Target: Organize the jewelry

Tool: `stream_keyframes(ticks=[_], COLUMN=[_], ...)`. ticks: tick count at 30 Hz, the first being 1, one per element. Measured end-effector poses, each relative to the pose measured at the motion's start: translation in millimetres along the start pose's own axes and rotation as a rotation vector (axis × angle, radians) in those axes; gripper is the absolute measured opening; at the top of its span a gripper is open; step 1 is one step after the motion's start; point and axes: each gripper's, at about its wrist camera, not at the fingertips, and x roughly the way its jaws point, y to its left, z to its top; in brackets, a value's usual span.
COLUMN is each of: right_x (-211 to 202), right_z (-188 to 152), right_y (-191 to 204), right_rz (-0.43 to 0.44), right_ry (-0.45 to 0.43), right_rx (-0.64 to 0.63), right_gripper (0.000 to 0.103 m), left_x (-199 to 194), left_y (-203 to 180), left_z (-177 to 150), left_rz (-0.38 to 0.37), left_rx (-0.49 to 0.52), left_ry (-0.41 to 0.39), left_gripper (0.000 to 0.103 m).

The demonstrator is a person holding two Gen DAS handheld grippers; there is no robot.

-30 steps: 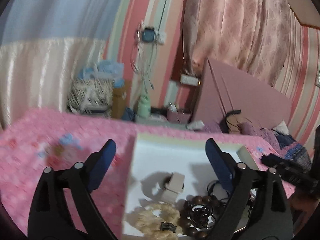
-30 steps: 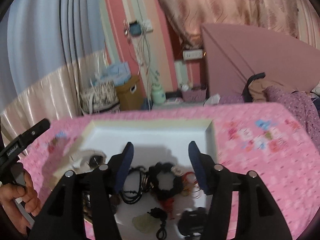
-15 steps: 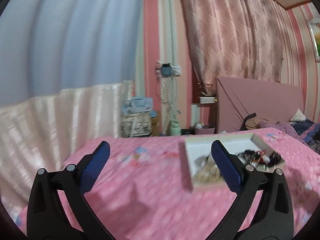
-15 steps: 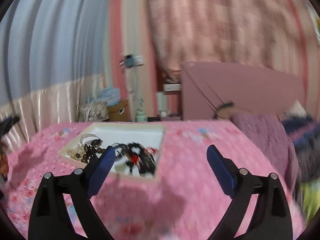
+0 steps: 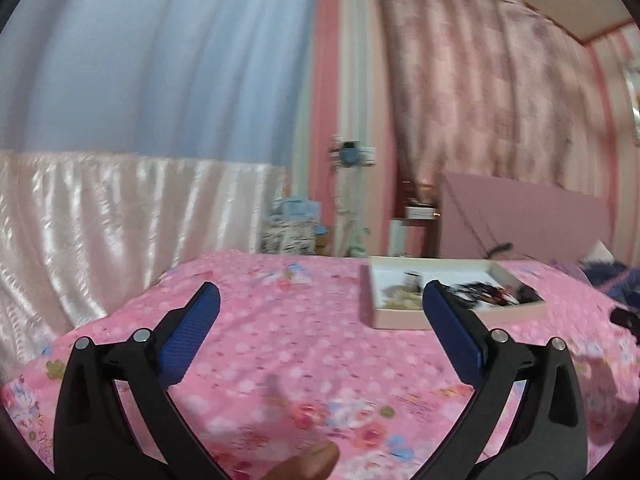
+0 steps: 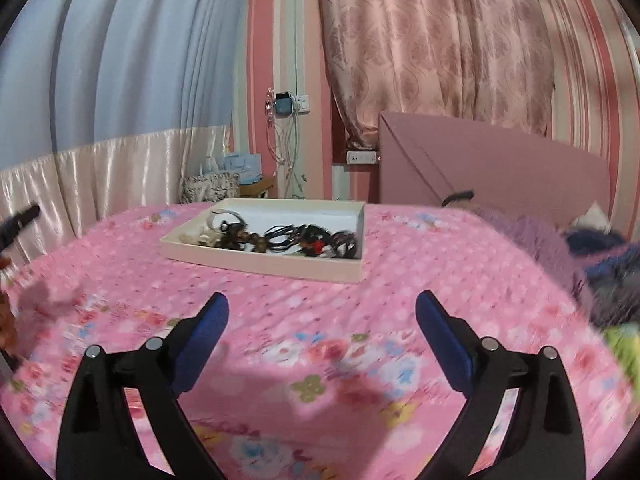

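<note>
Pink floral bedspread [image 6: 320, 320] fills both wrist views. On it I see the shallow cream tray [image 6: 256, 260] holding the jewelry, sitting flat.

Left gripper [image 5: 320, 300]: jaws spread wide, nothing between the blue pads [image 5: 192, 332], only bedspread under them. In this view the tray [image 5: 400, 320] sits at about 1 o'clock from the gripper, well apart; the right fingertip overlaps it in the picture but isn't touching it. A fingertip [image 5: 316, 460] pokes in at the bottom edge, 6 o'clock.

Right gripper [image 6: 322, 304]: jaws wide apart and empty, no contact with anything. Tray is at 12 o'clock, slightly left, well ahead of the fingertips.

Tray contents, right view: a tangle of black cords [image 6: 292, 236] with a red bit in the middle to right part, dark brown beads [image 6: 236, 238] left of them, pale pieces [image 6: 200, 236] at the left end. Details too small to sort further.

Behind the bed: patterned curtain [image 6: 420, 40], striped wall [image 6: 264, 40], mauve headboard [image 6: 500, 160] at 1–2 o'clock. Edges of both views are motion-blurred.
</note>
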Motion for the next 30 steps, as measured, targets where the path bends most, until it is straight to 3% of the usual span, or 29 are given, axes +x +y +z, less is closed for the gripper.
stream_keyframes(ticks=[4, 5, 8, 10, 16, 21, 30], right_x=[-9.2, -12.1, -9.4, -7.2, -12.0, -11.9, -16.6], right_z=[-8.1, -8.8, -10.3, -10.4, -8.6, -8.2, -7.6], right_y=[10.1, 13.8, 20.8, 24.2, 20.2, 18.9, 16.6], right_rz=[-0.015, -0.024, -0.033, -0.025, -0.035, -0.062, -0.067], right_ry=[-0.022, -0.036, -0.018, -0.004, -0.039, -0.039, -0.061], right_rx=[-0.003, -0.022, -0.057, -0.078, -0.050, -0.046, -0.043], right_gripper=[0.095, 0.099, 0.101, 0.101, 0.101, 0.101, 0.101], left_x=[-1.2, 0.8, -1.6, 4.1, 13.0, 9.9, 13.5], left_y=[-17.9, -21.1, -34.5, -43.1, -28.0, -31.9, -34.4], left_z=[-3.0, -4.1, -15.5, -22.7, -24.3, -22.9, -22.1], left_rz=[-0.068, -0.077, -0.051, -0.027, -0.006, 0.008, -0.005], left_rx=[0.012, 0.010, 0.049, 0.077, 0.009, 0.021, 0.043], left_ry=[0.027, 0.033, 0.028, 0.076, 0.119, 0.083, 0.106], left_gripper=[0.100, 0.100, 0.100, 0.100, 0.100, 0.100, 0.100])
